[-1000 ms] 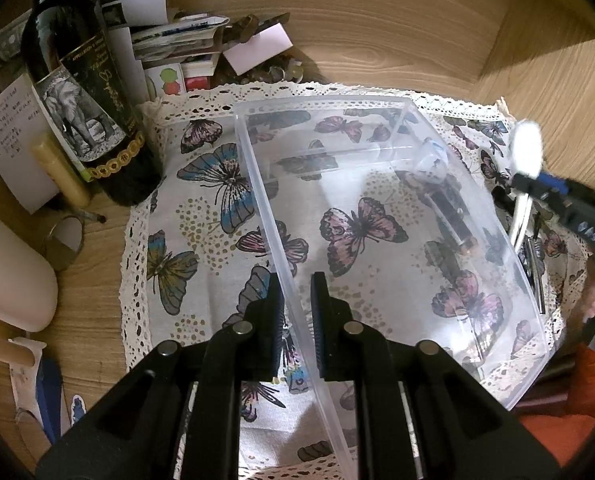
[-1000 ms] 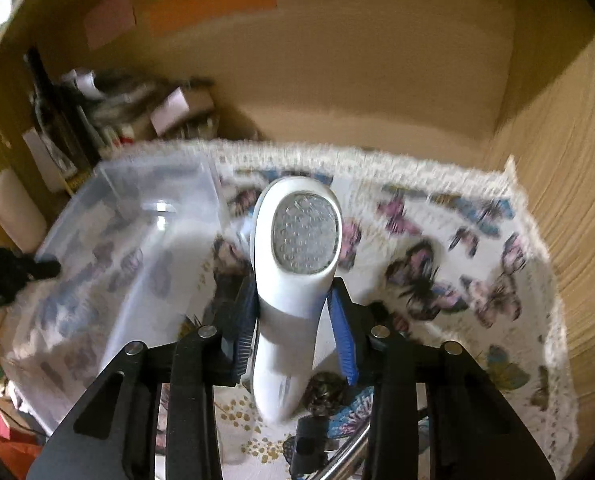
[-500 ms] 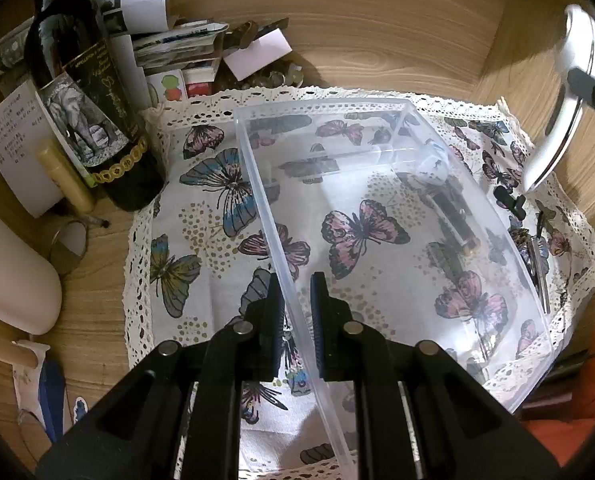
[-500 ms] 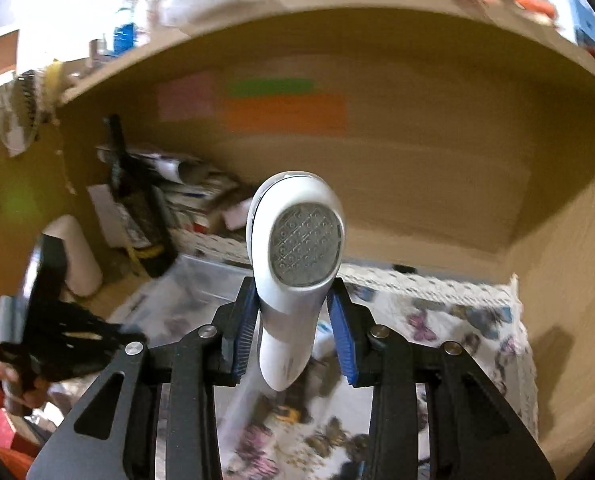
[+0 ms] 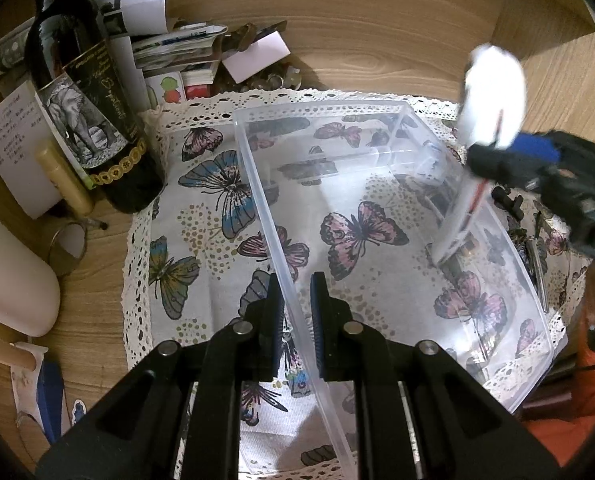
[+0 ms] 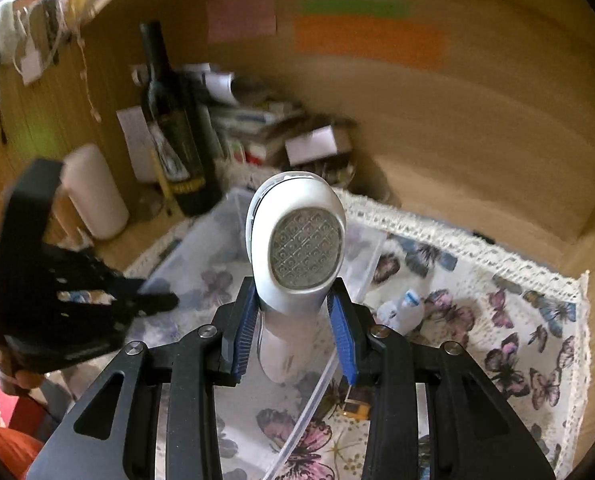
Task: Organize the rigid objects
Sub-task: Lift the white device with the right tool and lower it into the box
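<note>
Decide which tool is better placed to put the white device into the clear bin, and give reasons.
Right: the right tool already grips the white device above the clear bin, while the left tool clamps its wall.

surface: wooden desk top (image 5: pixel 369 40) in a wood-walled alcove
cloth: butterfly-print cloth with a lace edge (image 5: pixel 201 240) spread flat on the wood
on the cloth: clear plastic bin (image 5: pixel 397 208); a small white bottle with a blue cap (image 6: pixel 403 310) just beside its far wall; small dark items at the cloth's right edge, too blurred to name
on bare wood, left: dark wine bottle with an elephant label (image 5: pixel 85 108), upright, its base at the cloth's corner; white cylinder (image 5: pixel 5 276); metal ring (image 5: pixel 67 242)
back corner: heap of papers and booklets (image 5: pixel 177 48)
</note>
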Demonstrator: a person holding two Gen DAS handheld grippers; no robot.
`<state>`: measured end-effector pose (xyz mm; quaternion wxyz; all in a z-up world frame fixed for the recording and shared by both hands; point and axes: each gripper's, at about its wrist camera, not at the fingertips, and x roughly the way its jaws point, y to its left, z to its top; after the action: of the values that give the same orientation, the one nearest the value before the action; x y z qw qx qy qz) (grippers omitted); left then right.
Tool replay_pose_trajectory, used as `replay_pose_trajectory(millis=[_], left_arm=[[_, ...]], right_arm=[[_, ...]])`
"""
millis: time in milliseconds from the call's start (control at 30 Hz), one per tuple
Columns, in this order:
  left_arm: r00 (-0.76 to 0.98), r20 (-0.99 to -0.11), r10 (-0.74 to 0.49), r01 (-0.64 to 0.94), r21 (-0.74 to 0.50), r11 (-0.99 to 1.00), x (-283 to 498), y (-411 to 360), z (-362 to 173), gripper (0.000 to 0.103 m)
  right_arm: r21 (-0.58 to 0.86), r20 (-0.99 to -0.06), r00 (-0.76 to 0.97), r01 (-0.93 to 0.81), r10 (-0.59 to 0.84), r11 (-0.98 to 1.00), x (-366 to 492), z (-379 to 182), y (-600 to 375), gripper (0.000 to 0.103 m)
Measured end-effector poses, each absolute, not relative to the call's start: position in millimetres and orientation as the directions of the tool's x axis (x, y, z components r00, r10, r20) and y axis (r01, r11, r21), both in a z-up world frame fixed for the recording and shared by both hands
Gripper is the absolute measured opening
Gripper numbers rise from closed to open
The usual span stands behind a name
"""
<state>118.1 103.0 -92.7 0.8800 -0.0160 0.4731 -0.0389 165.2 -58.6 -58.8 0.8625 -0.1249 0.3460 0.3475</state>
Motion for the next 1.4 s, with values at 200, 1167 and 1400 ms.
replay_pose_trajectory(millis=[200,1167,1400], left_arm=[[0.552,-0.830,-0.085,0.055,-0.066,0.996,117.9,102.9,-93.6,0.014],[0.554,-0.828,-0.084,0.051,-0.067,0.996,118.5,103.6,-94.8,0.014],[0.549,-0.831,-0.084,0.049,-0.069,0.996,119.4,104.8,-94.9,0.014]], right_arm=[[0.017,-0.726,0.491,-0.686,0.481,0.727,178.5,-75.4,-54.1,0.032],[-0.023,-0.694,0.545,-0.670,0.471,0.742,181.0,-52.6,-66.8,0.045],[-0.034,-0.655,0.618,-0.600,0.436,0.799,190.3,-38.4,-96.2,0.055]])
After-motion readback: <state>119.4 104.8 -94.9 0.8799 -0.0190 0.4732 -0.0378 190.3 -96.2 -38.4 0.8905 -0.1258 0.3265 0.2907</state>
